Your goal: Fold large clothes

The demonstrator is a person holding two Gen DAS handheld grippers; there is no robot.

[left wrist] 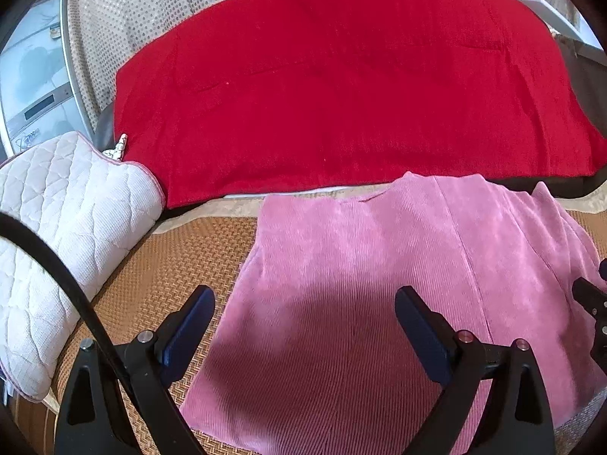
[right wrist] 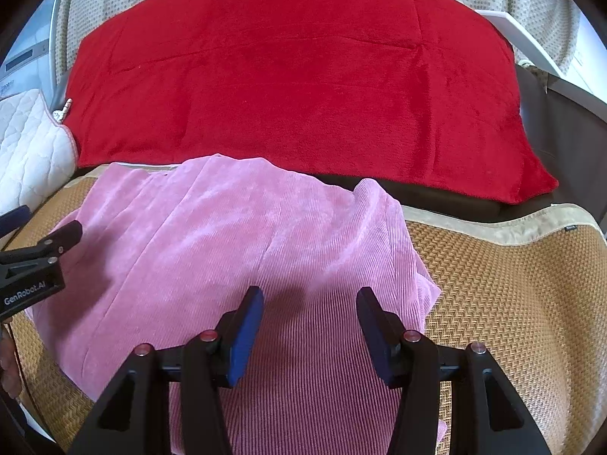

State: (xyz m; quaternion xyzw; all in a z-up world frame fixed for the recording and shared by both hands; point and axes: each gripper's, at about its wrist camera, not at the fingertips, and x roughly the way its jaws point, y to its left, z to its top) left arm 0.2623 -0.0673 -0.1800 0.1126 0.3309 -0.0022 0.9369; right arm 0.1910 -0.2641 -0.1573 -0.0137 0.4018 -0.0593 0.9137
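Note:
A pink corduroy garment (left wrist: pixel 379 284) lies folded flat on a woven straw mat (left wrist: pixel 170 265); it also shows in the right wrist view (right wrist: pixel 227 235). My left gripper (left wrist: pixel 305 303) is open and empty, hovering over the garment's near left part. My right gripper (right wrist: pixel 309 303) is open and empty over the garment's near right part. The left gripper also shows at the left edge of the right wrist view (right wrist: pixel 34 250). The right gripper's tip shows at the right edge of the left wrist view (left wrist: pixel 592 303).
A large red blanket (left wrist: pixel 341 87) covers the bed behind the mat, also in the right wrist view (right wrist: pixel 303 83). A white quilted pillow (left wrist: pixel 57 235) lies at the left. The mat's beige border (right wrist: pixel 493 227) runs at the right. A dotted curtain (left wrist: pixel 132 0) hangs behind.

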